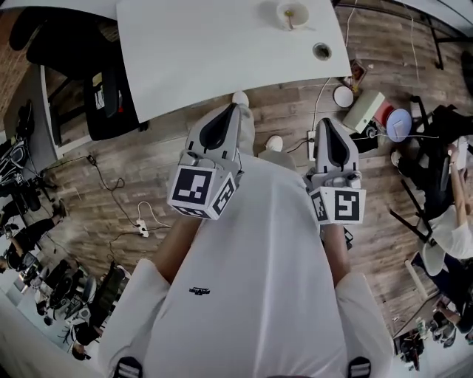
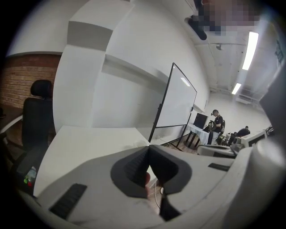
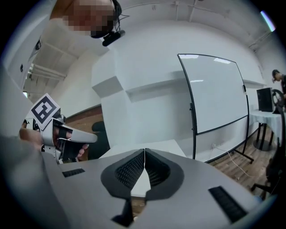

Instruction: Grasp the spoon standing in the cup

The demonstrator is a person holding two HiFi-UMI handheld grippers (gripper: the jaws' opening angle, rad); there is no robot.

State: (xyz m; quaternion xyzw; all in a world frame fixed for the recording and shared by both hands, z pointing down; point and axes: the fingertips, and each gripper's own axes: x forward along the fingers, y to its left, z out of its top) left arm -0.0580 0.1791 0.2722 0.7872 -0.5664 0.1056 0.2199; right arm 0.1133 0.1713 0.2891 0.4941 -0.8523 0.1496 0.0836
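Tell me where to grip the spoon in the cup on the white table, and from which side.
Probably take the spoon by the handle sticking up above the cup rim, coming down from above: its lower end is buried in the cup. It looks small here, so its lean is unclear.

A white rectangular desk [image 1: 222, 52] stands on a brown wood-plank floor [image 1: 89, 184], with a black office chair [image 1: 66, 44] beside its left edge. Beyond its far edge rise a plain white wall [image 3: 147, 67] and a red brick wall [image 2: 22, 76]. A black-framed whiteboard [image 3: 216, 94] stands off the desk's right edge, under long ceiling strip lights [image 2: 250, 44].
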